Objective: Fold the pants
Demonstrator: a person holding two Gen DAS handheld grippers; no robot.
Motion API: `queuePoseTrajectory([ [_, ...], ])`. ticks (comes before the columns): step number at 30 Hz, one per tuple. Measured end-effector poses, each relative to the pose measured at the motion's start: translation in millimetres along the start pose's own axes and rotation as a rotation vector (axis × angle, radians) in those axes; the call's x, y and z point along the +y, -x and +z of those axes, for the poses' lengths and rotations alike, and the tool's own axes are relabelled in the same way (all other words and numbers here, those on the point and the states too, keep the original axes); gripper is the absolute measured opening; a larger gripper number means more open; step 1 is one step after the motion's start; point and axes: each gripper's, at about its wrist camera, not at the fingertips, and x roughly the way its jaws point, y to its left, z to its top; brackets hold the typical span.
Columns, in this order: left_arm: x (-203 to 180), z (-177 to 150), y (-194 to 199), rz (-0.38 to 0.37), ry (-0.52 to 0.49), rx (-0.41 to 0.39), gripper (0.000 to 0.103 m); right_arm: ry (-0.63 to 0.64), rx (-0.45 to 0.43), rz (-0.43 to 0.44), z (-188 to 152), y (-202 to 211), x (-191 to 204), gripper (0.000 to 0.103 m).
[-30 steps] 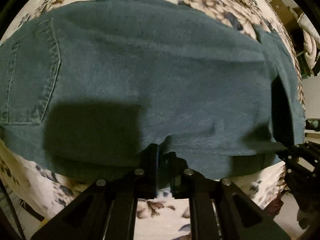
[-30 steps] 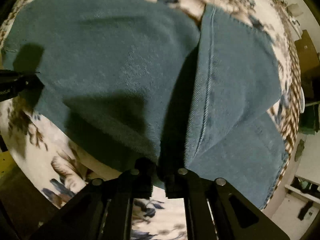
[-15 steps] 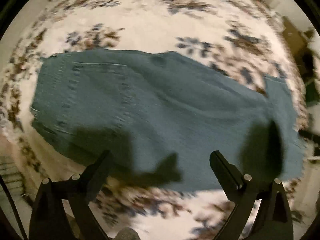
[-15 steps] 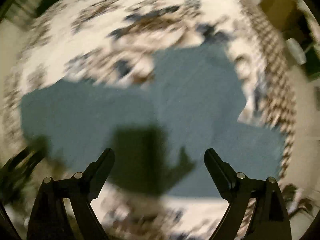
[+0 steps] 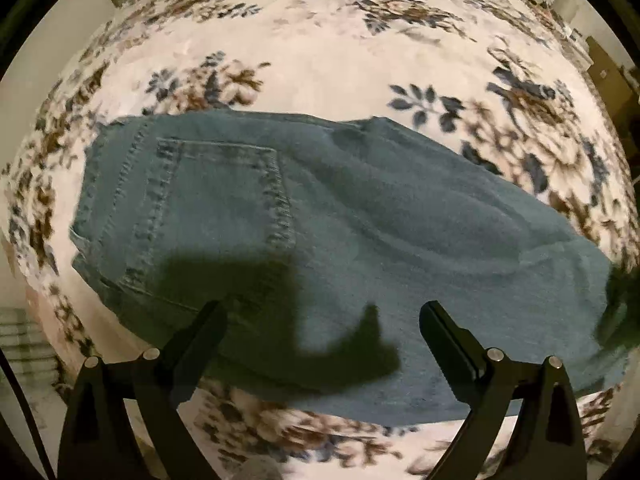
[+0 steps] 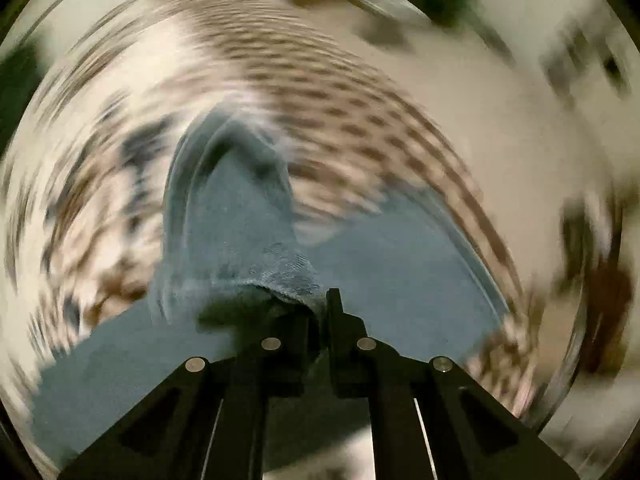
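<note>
pants [image 5: 360, 240]: 1 | floral bedspread [image 5: 320, 60]: 1 | tongs: left tongs [image 5: 322, 320], right tongs [image 6: 318, 312]: 2

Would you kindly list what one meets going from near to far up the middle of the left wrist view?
Open left gripper → near strip of floral bedspread → gripper's shadow on the jeans → folded blue-green jeans with back pocket → more floral bedspread beyond.

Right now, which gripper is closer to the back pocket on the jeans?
Left. The left gripper hangs open above the jeans, the back pocket just ahead-left of it. The right gripper pinches denim elsewhere; no pocket shows in its view.
</note>
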Motion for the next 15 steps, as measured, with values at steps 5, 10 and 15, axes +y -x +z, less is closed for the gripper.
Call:
queuePoseTrajectory([
  [5,-24,-7,-7,-0.031,0.008,0.023,0.098,-0.386,0.223,0.315,-37,-60,-96,0.026],
  [10,-38,-13,-15,-0.030,-0.011,0.036,0.098,-0.521,0.174,0.490,-58,-59,-115,0.044],
  [15,-34,-20,-16,-0.007,-0.026,0.040,0.098,-0.385,0.078,0.361,-53,-44,-96,0.005],
])
